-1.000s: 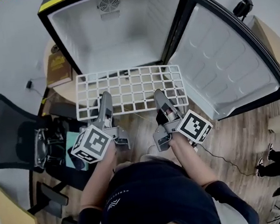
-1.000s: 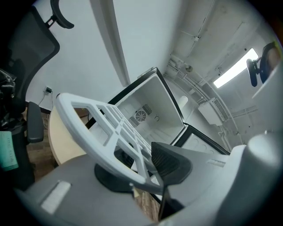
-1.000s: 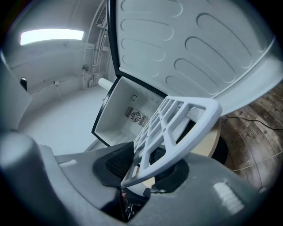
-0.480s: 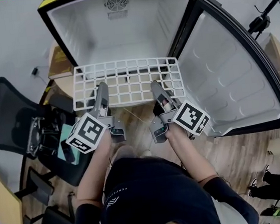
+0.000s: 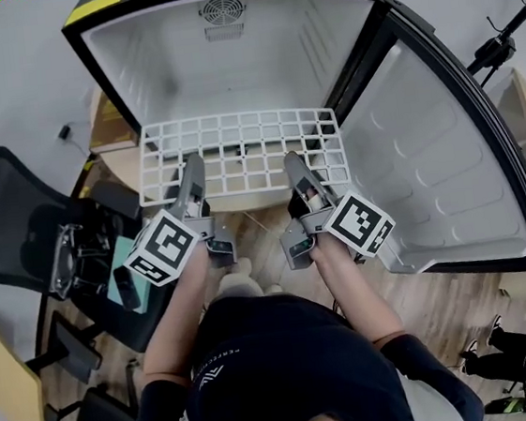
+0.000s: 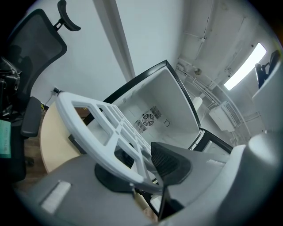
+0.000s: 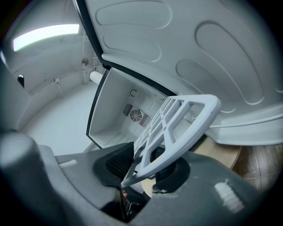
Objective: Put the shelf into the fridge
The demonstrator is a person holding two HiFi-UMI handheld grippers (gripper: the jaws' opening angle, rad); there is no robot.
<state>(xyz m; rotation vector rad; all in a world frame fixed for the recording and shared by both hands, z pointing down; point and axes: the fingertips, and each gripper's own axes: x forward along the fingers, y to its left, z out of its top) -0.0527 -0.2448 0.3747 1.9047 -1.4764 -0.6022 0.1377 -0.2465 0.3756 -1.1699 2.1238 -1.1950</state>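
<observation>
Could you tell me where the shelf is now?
Head view, centre: the shelf is gripped at its near edge by the left gripper and right gripper, in front of the open fridge.

You wear a dark navy top [image 5: 290, 362] with small pale print and sleeves ending near the elbows. Your left gripper [image 5: 189, 171] and right gripper [image 5: 294, 165] are grey, each carrying a black-and-white marker cube [image 5: 164, 247].

Layout: shelf [image 5: 237, 147] before fridge [image 5: 147, 62]
Between both jaw pairs: shelf. Ahead of jaws: fridge, door [image 5: 432, 162] right; office chair [image 5: 7, 239] left.
</observation>
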